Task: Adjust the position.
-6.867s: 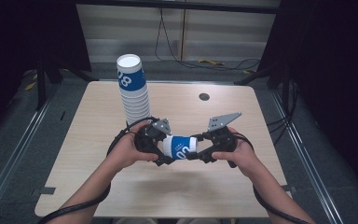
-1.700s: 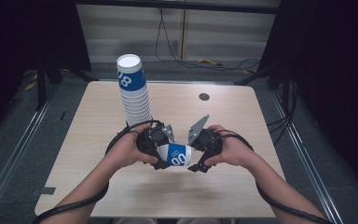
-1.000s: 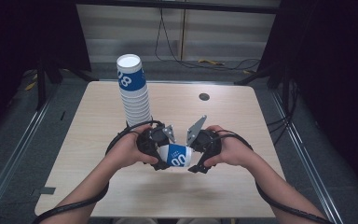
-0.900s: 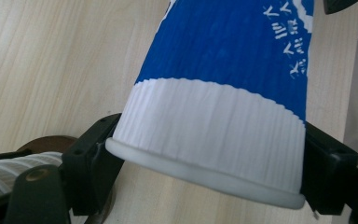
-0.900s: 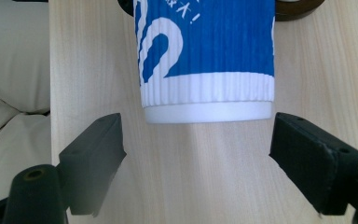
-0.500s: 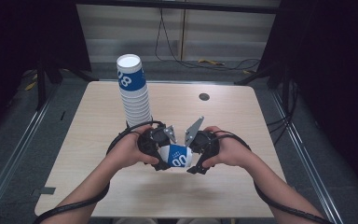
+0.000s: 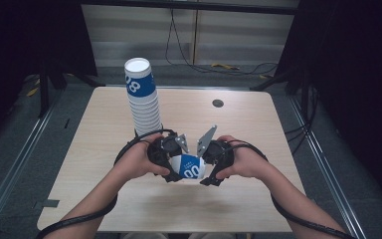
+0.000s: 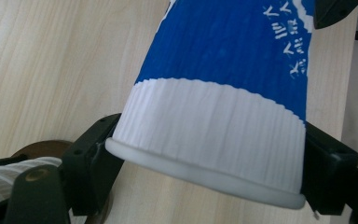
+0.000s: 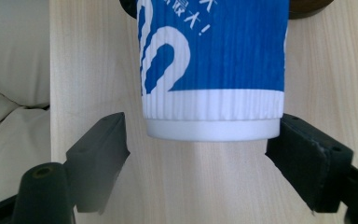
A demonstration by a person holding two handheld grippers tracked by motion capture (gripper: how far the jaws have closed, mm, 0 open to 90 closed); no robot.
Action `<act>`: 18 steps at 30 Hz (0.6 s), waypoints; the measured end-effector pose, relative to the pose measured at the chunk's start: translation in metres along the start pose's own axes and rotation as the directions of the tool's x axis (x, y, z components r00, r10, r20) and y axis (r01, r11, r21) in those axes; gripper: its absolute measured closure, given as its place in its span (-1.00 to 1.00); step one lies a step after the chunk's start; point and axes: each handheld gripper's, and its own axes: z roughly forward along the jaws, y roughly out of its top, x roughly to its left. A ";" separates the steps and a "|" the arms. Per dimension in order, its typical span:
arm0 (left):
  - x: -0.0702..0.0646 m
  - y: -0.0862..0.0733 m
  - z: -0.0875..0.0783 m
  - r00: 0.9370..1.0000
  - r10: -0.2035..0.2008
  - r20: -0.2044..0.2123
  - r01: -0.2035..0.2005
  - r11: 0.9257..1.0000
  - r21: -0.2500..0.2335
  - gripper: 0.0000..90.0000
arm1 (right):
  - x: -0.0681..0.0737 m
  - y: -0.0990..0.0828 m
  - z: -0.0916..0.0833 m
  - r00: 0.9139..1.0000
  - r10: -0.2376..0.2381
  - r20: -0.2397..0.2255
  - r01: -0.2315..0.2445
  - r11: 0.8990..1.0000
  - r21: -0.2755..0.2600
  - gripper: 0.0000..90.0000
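A: High view first. The person is holding a blue-and-white paper cup [image 7: 191, 167] sideways just above the table [image 7: 258, 129], between the left gripper [image 7: 173, 172] and the right gripper [image 7: 206, 172]. The cup stack [image 7: 142, 97] is standing upright behind the hands.

B: Step?

A: Looks like handing over or pulling apart nested cups; can't tell if it's one cup or two.

B: Left gripper view?

A: The jaws are clamping the cup's [image 8: 223, 116] rim end, both pads pressing its white ribbed band. Solid grip.

B: Right gripper view?

A: Its jaws have just been closing, with the cup's [image 9: 214, 70] base end between them. The right jaw is sitting at the base edge; the left jaw is standing clear with a gap. So, not gripping yet.

B: Next move?

A: My guess: the right gripper needs to finish closing squarely on the base, gently so the paper isn't crushing, then pull along the cup's axis while the left is holding firm.
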 end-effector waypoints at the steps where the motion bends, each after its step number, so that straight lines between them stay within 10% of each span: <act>1: 0.000 0.000 0.000 1.000 0.000 0.000 0.000 1.000 0.000 -0.58 | 0.000 0.000 0.000 1.000 0.000 0.000 0.000 1.000 0.000 -0.56; 18: 0.000 0.000 0.000 1.000 0.018 0.005 -0.018 1.000 0.000 -0.59 | -0.001 0.002 0.003 1.000 -0.012 0.014 0.012 0.999 -0.039 -0.33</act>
